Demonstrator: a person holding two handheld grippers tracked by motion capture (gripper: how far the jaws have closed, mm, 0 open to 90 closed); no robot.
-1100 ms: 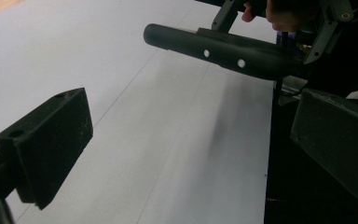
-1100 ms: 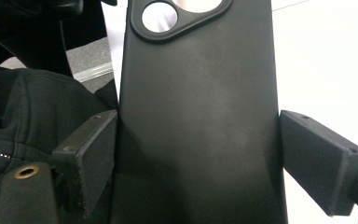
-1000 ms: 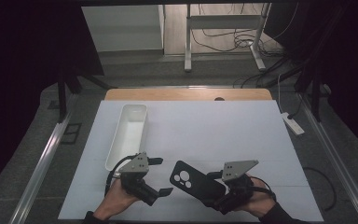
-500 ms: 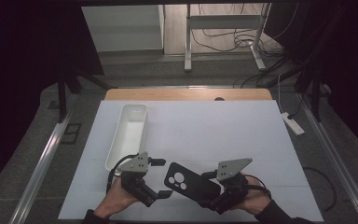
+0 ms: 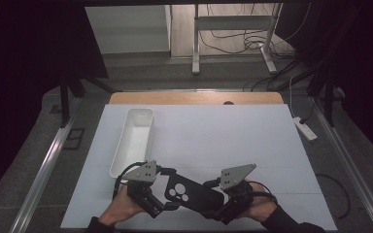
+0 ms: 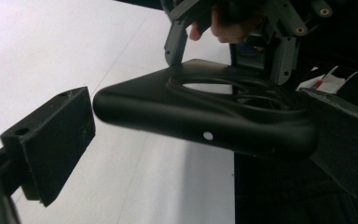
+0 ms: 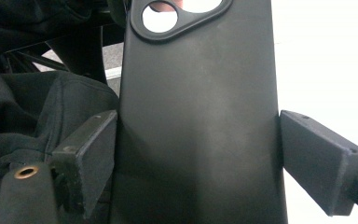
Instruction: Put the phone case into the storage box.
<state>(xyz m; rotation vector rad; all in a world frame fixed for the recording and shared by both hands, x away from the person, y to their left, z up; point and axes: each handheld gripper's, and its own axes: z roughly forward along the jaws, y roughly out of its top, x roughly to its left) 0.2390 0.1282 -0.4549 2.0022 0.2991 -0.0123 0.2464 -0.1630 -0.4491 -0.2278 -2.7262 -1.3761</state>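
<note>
Black and matte, the phone case (image 5: 194,193) hangs at six o'clock over the white table (image 5: 223,136), its plain end clamped across its width by the right gripper (image 5: 212,209). The left gripper (image 5: 164,206) is spread around the camera-cutout end, its nearer pad just apart. Squeeze gently and squarely on both edges before any handover, since the soft shell could buckle.

No readable text or labels anywhere (nothing legible).
</note>
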